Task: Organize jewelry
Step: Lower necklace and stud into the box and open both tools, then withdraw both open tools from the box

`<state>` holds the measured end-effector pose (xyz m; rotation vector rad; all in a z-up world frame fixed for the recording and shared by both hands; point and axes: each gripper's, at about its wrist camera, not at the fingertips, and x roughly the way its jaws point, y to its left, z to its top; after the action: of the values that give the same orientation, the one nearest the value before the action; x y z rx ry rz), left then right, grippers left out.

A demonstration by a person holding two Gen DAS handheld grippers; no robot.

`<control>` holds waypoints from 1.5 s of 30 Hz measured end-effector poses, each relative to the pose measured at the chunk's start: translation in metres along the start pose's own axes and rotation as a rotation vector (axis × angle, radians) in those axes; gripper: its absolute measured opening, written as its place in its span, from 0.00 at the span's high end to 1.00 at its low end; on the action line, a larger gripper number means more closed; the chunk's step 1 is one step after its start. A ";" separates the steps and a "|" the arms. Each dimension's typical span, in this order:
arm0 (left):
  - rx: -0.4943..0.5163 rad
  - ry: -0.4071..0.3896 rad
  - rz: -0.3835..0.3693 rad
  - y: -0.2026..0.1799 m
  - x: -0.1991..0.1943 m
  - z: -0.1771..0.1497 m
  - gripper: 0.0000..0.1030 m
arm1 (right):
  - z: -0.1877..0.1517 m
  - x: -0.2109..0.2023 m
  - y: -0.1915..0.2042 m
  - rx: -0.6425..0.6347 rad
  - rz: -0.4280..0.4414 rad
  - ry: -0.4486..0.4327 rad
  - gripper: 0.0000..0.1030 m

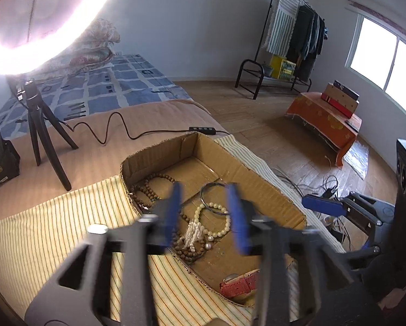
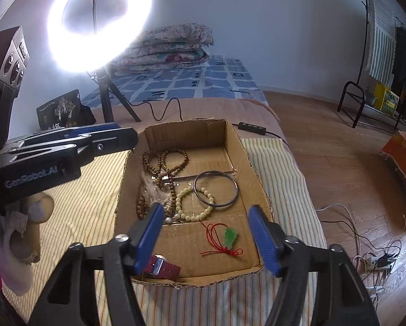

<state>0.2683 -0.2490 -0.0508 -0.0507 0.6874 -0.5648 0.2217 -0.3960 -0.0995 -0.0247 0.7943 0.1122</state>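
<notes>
Both grippers, left gripper [image 1: 205,214] and right gripper [image 2: 208,233], gape empty over the cardboard box [image 2: 260,190]; the red watch [image 2: 162,267], at seven o'clock, is half-hidden.

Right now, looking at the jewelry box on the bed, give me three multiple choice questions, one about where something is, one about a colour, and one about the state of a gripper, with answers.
1. Where does the green pendant on its red cord lie?
A. On the striped cloth outside the box
B. On the floor of the cardboard box, near its front edge
C. On the blue bedspread

2. What colour is the watch strap in the front corner of the box?
A. Black
B. Yellow
C. Red

3. How does the right gripper stand?
A. Open, nothing between its fingers
B. Shut on the metal bangle
C. Shut on the pale bead bracelet

Answers: 1 B, the pendant rests on bare cardboard in front of the metal bangle. 2 C, the strap shows red beside the watch face. 3 A, the blue fingers stand wide apart above the box, gripping nothing.
</notes>
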 end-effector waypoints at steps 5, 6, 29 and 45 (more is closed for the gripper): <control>-0.005 -0.020 0.014 0.002 -0.005 0.002 0.39 | -0.002 -0.001 0.001 -0.003 -0.012 -0.005 0.17; -0.004 -0.023 0.015 0.002 -0.006 0.002 0.35 | -0.002 -0.002 0.001 -0.002 -0.014 -0.006 0.14; -0.021 -0.093 0.047 0.018 -0.073 0.002 0.30 | 0.006 -0.057 0.035 -0.016 -0.082 -0.094 0.05; 0.037 -0.174 0.137 0.023 -0.170 -0.024 0.20 | -0.004 -0.130 0.079 -0.031 -0.128 -0.198 0.00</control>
<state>0.1577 -0.1399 0.0252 -0.0181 0.5062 -0.4360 0.1197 -0.3294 -0.0085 -0.0929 0.5915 0.0052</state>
